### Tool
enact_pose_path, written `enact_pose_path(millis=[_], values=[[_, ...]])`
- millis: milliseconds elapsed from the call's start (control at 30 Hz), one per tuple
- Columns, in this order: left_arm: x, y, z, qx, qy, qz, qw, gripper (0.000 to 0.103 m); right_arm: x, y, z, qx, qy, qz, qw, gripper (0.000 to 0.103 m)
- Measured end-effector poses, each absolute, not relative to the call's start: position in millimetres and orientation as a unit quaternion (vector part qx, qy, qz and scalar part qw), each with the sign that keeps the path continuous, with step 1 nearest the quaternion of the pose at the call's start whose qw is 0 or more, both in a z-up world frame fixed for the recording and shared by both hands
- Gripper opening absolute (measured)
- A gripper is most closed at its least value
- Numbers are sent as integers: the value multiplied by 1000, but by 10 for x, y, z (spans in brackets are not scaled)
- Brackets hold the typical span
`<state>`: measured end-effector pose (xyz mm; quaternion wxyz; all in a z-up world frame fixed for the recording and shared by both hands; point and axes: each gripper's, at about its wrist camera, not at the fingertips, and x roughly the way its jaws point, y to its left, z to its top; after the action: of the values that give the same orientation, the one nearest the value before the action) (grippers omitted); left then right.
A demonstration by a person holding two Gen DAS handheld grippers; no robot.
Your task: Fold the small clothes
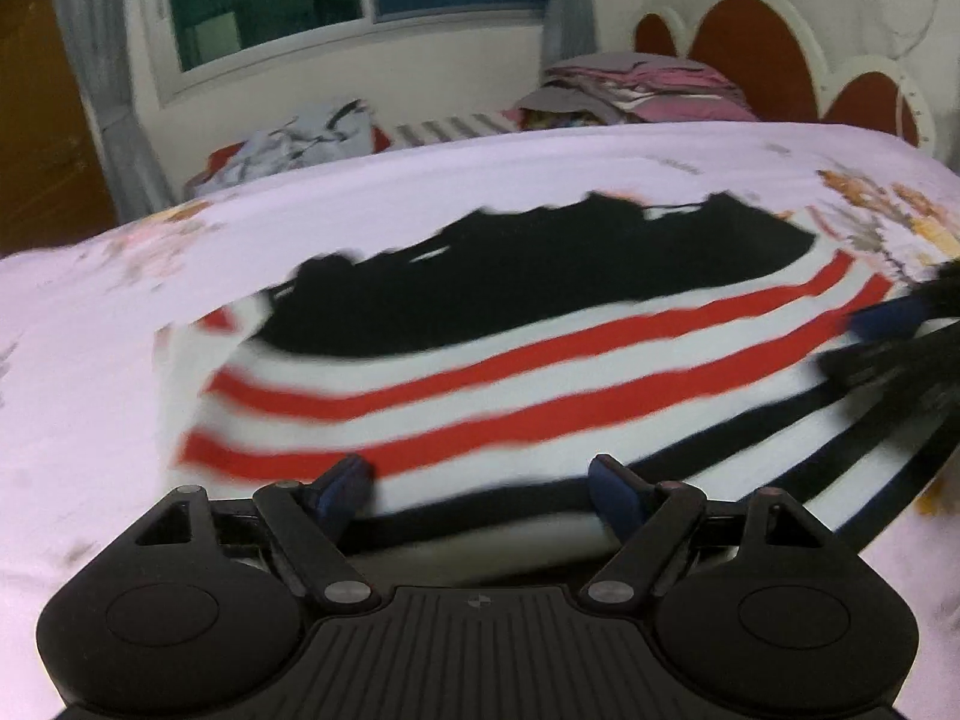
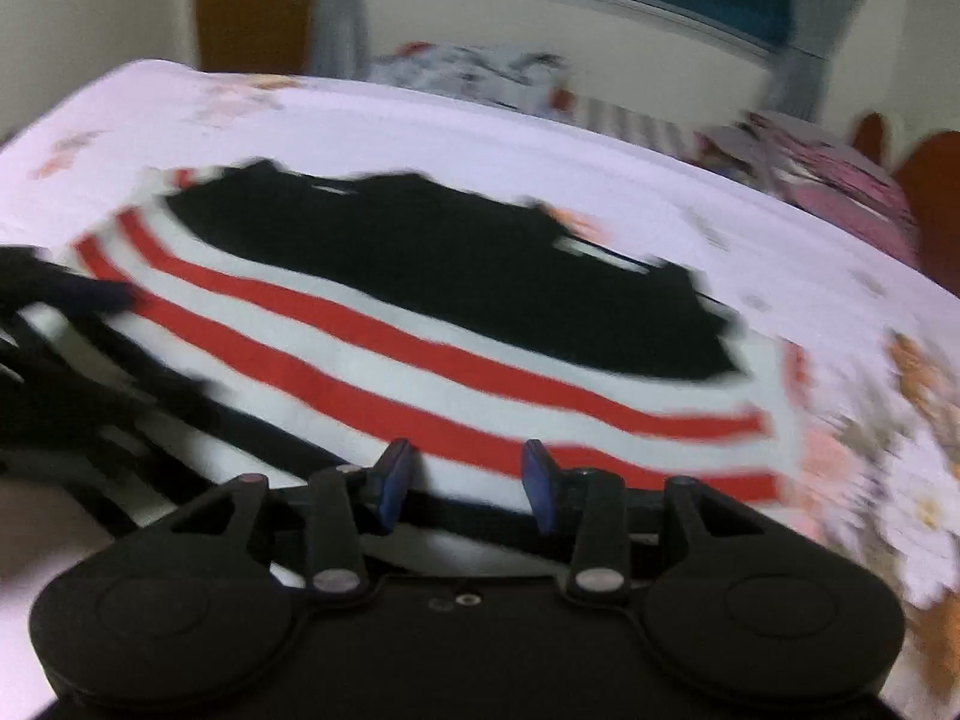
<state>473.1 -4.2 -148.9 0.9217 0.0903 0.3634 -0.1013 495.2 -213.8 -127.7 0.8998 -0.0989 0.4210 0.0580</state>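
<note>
Your left gripper (image 1: 480, 480) and right gripper (image 2: 465, 468): fingers spread, holding nothing; striped shirt (image 1: 510, 372) lies just past both sets of fingers on the bed (image 1: 90, 360), mostly flat; far edge possibly folded; most folds left, I'd judge.

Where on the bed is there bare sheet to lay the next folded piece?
Bare floral bedsheet runs between the striped garment and the clothes pile by the headboard, and left of the garment. The near edge is crowded: left gripper and right gripper, both open, sit over the hem.
</note>
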Motion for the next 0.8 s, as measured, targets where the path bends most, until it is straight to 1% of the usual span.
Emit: enact_pose_path(millis=[67,167,233,300,333,367,467,567,633,700,800], values=[[4675,190,-1527,87,362,-93,923,82,4838,-2456,-1265,-75,434,30,897,47],[4551,349,-1563,94,354,-86,927,84,4628,-2797,-1286,-39,437,27,898,45],[4513,331,-1533,96,355,-72,927,84,4549,-2746,-1286,-62,436,24,897,45],[4480,227,-1445,97,352,-60,929,84,4512,-2579,-1198,-77,426,10,901,37],[4437,157,-1401,91,345,-70,931,84,4488,-2511,-1145,-71,414,19,908,35],[4383,75,-1365,87,338,-81,934,84,4447,-2413,-1097,-57,403,37,912,35],[4295,-219,-1370,96,339,-113,929,84,4450,-2126,-1131,-65,415,62,905,35],[4258,-375,-1488,110,357,-113,921,84,4441,-1985,-1307,-70,455,46,887,36],[4237,-321,-1592,104,373,-101,917,84,4338,-1981,-1334,-63,452,34,889,37],[4191,-205,-1609,81,373,-89,920,84,4238,-1993,-1347,-71,448,34,891,37],[4162,-84,-1579,79,369,-76,923,84,4179,-2109,-1328,-59,443,48,893,37]])
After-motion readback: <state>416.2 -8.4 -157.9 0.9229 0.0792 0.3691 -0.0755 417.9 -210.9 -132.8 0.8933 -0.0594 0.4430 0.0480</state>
